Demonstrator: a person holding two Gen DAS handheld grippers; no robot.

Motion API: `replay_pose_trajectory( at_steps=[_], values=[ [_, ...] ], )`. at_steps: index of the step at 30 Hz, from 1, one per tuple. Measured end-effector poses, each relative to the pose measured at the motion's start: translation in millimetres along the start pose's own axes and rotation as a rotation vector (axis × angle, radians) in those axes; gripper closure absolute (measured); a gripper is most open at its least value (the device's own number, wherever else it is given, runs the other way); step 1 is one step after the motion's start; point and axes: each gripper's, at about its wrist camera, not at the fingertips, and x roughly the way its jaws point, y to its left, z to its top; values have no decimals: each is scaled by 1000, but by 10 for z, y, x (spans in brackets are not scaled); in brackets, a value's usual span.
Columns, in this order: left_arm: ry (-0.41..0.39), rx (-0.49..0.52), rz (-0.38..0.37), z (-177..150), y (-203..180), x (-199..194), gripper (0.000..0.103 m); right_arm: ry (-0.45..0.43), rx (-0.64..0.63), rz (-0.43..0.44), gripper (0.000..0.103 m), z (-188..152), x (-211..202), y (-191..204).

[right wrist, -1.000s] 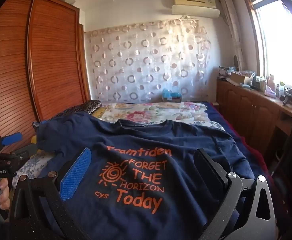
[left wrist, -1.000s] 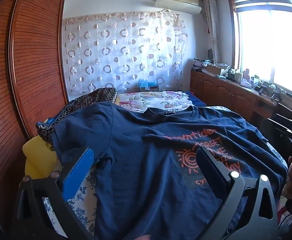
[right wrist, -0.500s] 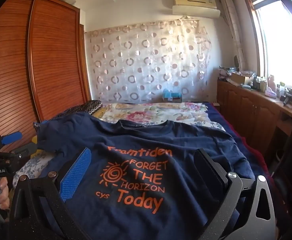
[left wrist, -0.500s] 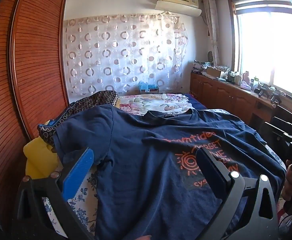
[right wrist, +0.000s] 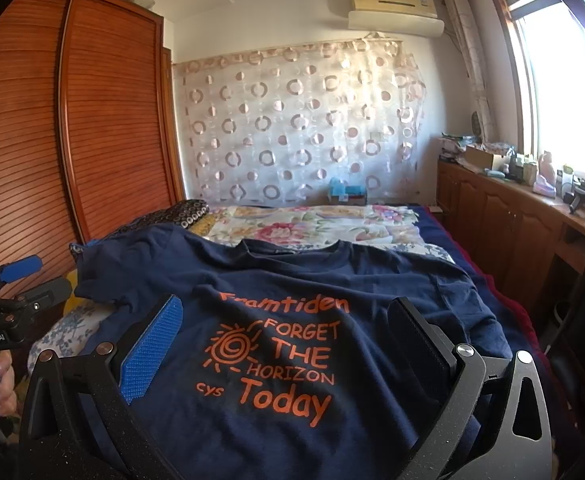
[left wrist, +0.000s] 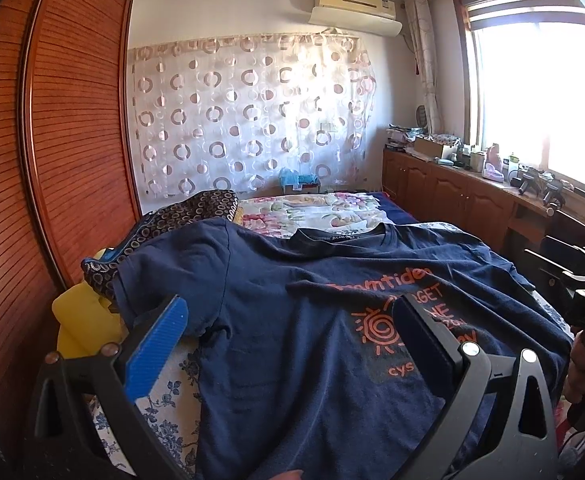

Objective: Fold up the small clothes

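**Mia:** Shirt first! Where is the dark blue cotton T-shirt with orange letters (right wrist: pixel 292 340)?

**Ben:** It lies flat, front up, on the bed with the flowery sheet (left wrist: pixel 164 396). Its neck hole points away to 12 o'clock. Its bottom edge is close to us at 6 o'clock. So its long way runs from 6 to 12.

**Mia:** And the two grabbers?

**Ben:** The left black two-finger gripper with a blue pad (left wrist: pixel 288 344) has its fingers wide apart, with nothing between them. It hangs over the shirt's left half. The short sleeve (left wrist: pixel 152 280) sits at about 10 o'clock from it, just past the blue finger.

**Mia:** The right one?

**Ben:** The right black two-finger gripper with a blue pad (right wrist: pixel 284 352) has its fingers wide apart too, holding nothing. It hangs over the orange words, near the middle.

**Mia:** Which one goes for the sleeve?

**Ben:** I think the left one, since it is nearer. The other sleeve (right wrist: pixel 452 280) is at about 1 o'clock from the right one, so that side looks like its job.
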Motion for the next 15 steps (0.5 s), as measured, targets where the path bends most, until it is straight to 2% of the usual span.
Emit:
replay_pose_trajectory(
  at_steps=[15],
  values=[
    [-5, 3, 0, 20, -2, -21, 0, 0, -1, 1, 0, 0, 1, 3]
  ],
)
